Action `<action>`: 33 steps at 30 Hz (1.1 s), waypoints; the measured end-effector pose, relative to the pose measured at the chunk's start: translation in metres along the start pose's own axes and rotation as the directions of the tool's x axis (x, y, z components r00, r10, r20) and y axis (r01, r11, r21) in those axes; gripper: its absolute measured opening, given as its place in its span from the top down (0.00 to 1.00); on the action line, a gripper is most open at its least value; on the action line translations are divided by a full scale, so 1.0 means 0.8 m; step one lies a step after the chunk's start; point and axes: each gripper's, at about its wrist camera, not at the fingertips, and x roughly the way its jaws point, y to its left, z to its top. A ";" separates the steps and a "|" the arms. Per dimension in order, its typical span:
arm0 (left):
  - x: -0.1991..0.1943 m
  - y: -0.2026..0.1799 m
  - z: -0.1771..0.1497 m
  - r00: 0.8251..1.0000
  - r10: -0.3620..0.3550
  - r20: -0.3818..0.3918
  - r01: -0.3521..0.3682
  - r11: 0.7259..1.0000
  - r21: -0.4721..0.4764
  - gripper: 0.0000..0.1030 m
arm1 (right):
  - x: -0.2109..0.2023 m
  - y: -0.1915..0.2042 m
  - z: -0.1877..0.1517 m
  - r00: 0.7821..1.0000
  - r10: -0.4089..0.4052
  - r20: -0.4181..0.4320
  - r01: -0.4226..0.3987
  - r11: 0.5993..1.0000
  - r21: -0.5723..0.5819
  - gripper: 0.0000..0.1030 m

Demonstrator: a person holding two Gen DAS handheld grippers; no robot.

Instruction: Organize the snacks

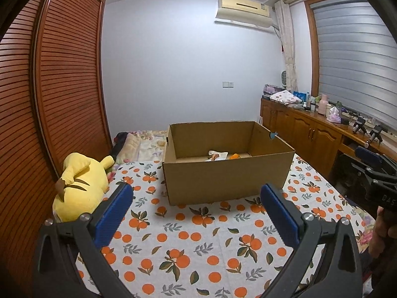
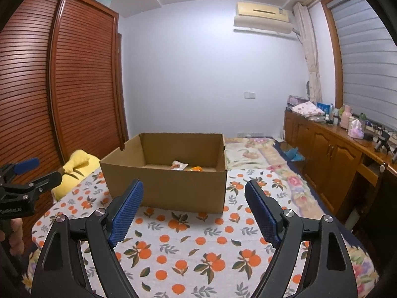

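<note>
Where snacks lie boxed: beyond hand-held gripper.

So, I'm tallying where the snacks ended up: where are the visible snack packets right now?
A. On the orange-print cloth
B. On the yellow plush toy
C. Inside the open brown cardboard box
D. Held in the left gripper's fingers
C: a white snack packet and an orange one lie on the floor of the open brown cardboard box, and both grippers are open and hold nothing.

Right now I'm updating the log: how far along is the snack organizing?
Looks nearly done. A white snack packet and an orange one already lie in the cardboard box. Nothing is in hand: the left gripper and right gripper are both open and empty. No loose snacks show on the orange-print cloth, so little seems left.
</note>
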 end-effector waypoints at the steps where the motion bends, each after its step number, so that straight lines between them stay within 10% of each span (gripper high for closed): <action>1: 0.001 0.000 -0.001 1.000 0.000 -0.001 0.000 1.000 -0.002 0.00 | 0.000 -0.001 0.000 1.000 0.000 -0.002 0.000 1.000 0.001 0.17; 33: 0.005 0.002 -0.008 1.000 -0.011 -0.013 0.011 1.000 -0.019 0.00 | -0.003 -0.010 -0.008 1.000 0.003 -0.009 -0.003 1.000 0.008 0.17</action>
